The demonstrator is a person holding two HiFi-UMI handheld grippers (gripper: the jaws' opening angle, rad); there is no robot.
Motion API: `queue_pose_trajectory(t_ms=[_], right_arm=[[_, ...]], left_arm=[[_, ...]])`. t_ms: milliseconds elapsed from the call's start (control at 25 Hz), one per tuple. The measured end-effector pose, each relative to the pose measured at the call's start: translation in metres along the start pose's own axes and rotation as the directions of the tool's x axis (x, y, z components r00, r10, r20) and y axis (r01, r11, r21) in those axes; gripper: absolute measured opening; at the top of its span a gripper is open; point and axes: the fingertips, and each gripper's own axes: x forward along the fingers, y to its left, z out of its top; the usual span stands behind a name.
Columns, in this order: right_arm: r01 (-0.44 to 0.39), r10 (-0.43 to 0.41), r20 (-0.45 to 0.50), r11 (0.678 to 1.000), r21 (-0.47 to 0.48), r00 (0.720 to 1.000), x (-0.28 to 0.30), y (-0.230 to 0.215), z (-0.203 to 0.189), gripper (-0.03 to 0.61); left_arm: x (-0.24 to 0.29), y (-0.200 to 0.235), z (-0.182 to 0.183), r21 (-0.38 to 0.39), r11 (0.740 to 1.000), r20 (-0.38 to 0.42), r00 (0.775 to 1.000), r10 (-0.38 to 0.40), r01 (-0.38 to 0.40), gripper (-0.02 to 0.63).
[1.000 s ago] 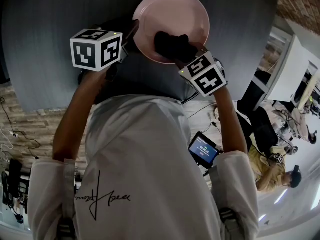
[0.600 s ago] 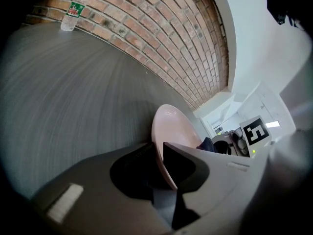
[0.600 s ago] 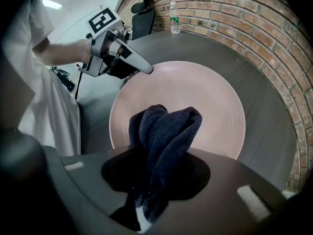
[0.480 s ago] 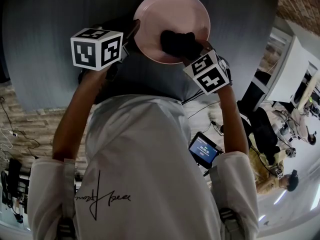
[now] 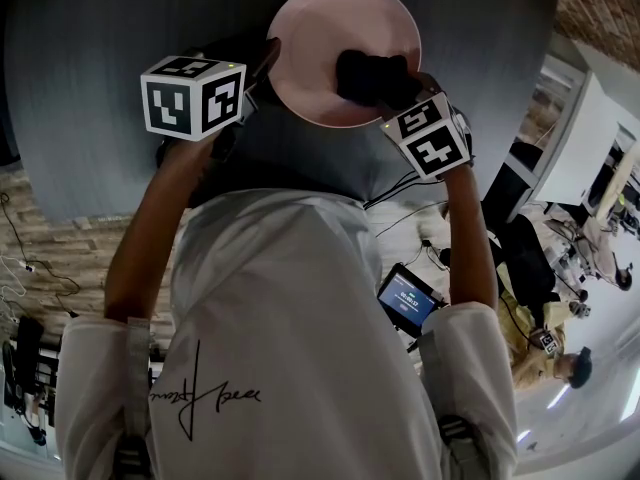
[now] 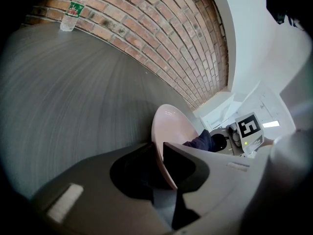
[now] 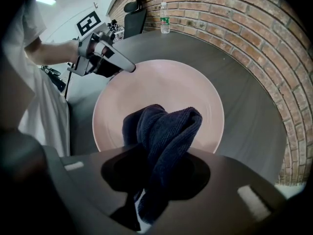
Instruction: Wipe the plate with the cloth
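left tool (image 5: 267, 61) pinching tilted pink plate (image 5: 320, 28) rim at 9 o'clock, right tool (image 7: 146, 204) clamped on navy cloth (image 5: 370, 78), cloth touching plate around 4 o'clock, grey table (image 5: 90, 78) behind

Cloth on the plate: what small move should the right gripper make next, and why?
Probably sweep the cloth toward the plate's bare far side: the right gripper holds it bunched on the near part, while the left gripper clamps the rim.

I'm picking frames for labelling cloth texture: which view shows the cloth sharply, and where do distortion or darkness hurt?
Right gripper view: cloth weave crisp against the plate, brick wall bows, corners go black. Head view: cloth is a featureless dark blob. Left gripper view: only a sliver of cloth past the plate's edge; table looks streaked.
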Motion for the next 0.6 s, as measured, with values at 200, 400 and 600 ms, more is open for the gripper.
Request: queue_pose_trajectory(t_ms=[200, 400, 600], right_arm=[[0.019, -0.019, 0.010, 1.000, 0.010, 1.000, -0.001, -0.008, 0.000, 0.130], [0.054, -0.054, 0.019, 0.998, 0.030, 0.998, -0.001, -0.019, 0.002, 0.132], [0.095, -0.096, 0.031, 0.994, 0.051, 0.995, 0.000, -0.029, 0.005, 0.133]], left_arm=[[-0.001, -0.001, -0.001, 0.004, 1.000, -0.001, 1.000, -0.001, 0.001, 0.077], [0.000, -0.001, 0.000, 0.004, 1.000, -0.001, 1.000, 0.000, 0.000, 0.077], [-0.001, -0.001, -0.002, 0.007, 1.000, -0.004, 1.000, 0.000, 0.000, 0.077]])
